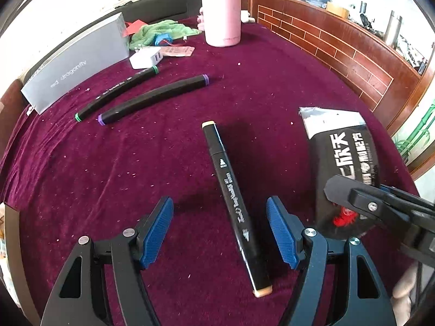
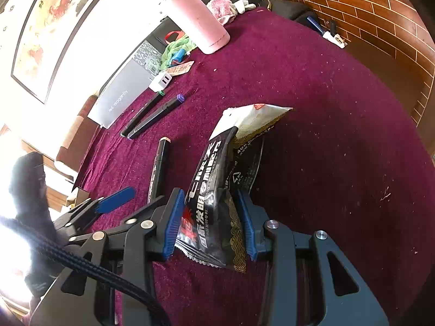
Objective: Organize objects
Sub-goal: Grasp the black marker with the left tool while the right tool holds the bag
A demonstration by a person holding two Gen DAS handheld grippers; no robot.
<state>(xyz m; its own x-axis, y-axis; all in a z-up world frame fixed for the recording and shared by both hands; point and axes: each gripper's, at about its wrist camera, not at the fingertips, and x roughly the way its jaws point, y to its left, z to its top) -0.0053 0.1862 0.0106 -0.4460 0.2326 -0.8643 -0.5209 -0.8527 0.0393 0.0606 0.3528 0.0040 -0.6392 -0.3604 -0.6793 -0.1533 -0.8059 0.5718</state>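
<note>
The black packet (image 2: 214,190) is the landmark here. Its lower end sits pinched between the blue pads of the right tongs (image 2: 210,225), which are closed on it; the pads cover that part, and the crumpled sides make much of the print hard to read. Its torn white top is open, but nothing inside can be made out. In the left wrist view the right tongs (image 1: 380,206) cross the packet's (image 1: 342,149) near end and hide it, with only one dark arm in view there.

Left of the packet, a black marker with beige ends (image 1: 236,206) lies on the purple cloth of the table (image 1: 163,163). The left tongs (image 1: 220,231) stand open astride it, pads clear of it on both sides, the marker closer to the right pad. In the right wrist view only one blue pad of the left tongs (image 2: 117,198) shows clearly, and the marker's (image 2: 159,168) lower end is hidden behind the tongs.

Farther left of the packet and beyond it lie two more black markers side by side, one green-tipped (image 1: 117,92), one purple-tipped (image 1: 152,99). Beyond those are a grey box (image 1: 76,62), a white charger (image 1: 145,58) and a green cloth (image 1: 163,30). A pink bottle (image 1: 221,8) stands beyond the packet, its top cut off by the frame edge.
</note>
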